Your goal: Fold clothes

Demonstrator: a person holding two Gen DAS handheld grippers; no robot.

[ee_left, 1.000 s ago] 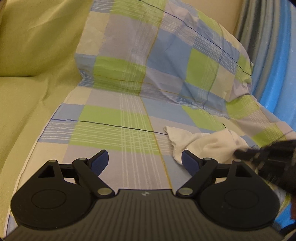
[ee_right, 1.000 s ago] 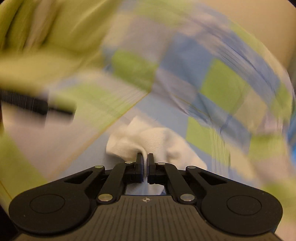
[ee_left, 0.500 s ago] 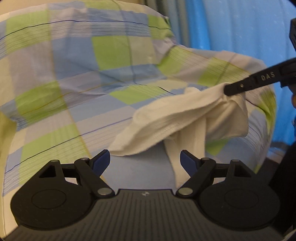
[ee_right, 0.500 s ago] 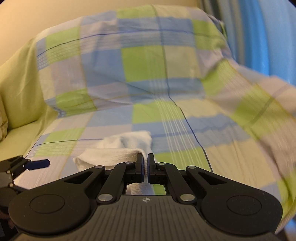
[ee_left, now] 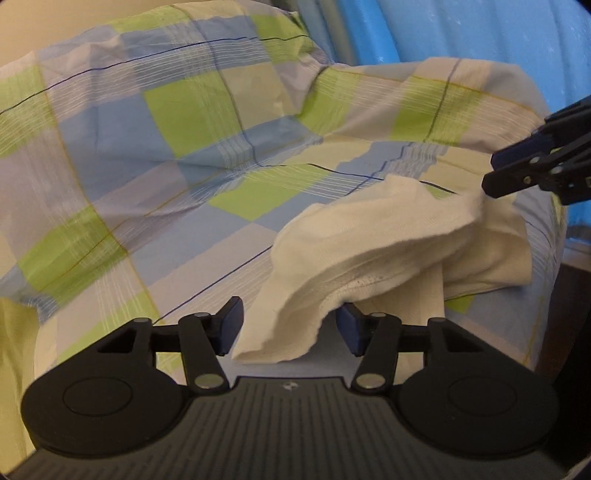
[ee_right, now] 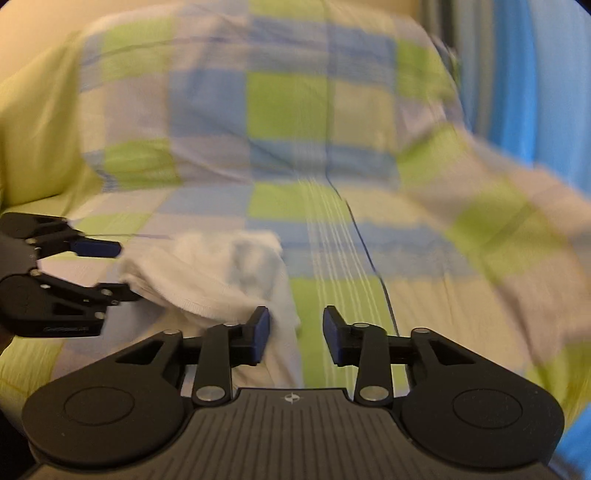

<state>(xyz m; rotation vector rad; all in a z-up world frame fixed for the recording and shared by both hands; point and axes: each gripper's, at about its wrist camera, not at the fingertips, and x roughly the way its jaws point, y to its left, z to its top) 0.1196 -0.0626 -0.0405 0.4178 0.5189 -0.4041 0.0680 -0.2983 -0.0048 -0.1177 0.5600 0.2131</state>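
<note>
A crumpled white garment (ee_left: 369, 251) lies on the checked sheet (ee_left: 177, 110). My left gripper (ee_left: 290, 328) is open, and a hanging corner of the garment sits between its blue pads without being pinched. In the right wrist view this left gripper (ee_right: 127, 271) comes in from the left, its fingers above and below the garment's (ee_right: 207, 273) edge. My right gripper (ee_right: 295, 332) is open; the cloth rests against its left finger, and the gap holds only a cloth edge. From the left wrist view the right gripper (ee_left: 495, 170) hovers at the garment's far right end.
The blue, green and lilac checked sheet drapes over a cushioned seat and its backrest (ee_right: 288, 92). A plain yellow-green cover (ee_right: 33, 122) lies to the left. A blue curtain (ee_left: 480, 33) hangs at the right, beyond the seat's edge.
My right gripper, shut on the garment before, has opened and let it go. My left gripper has come closer, so the garment's corner now sits between its fingers.
</note>
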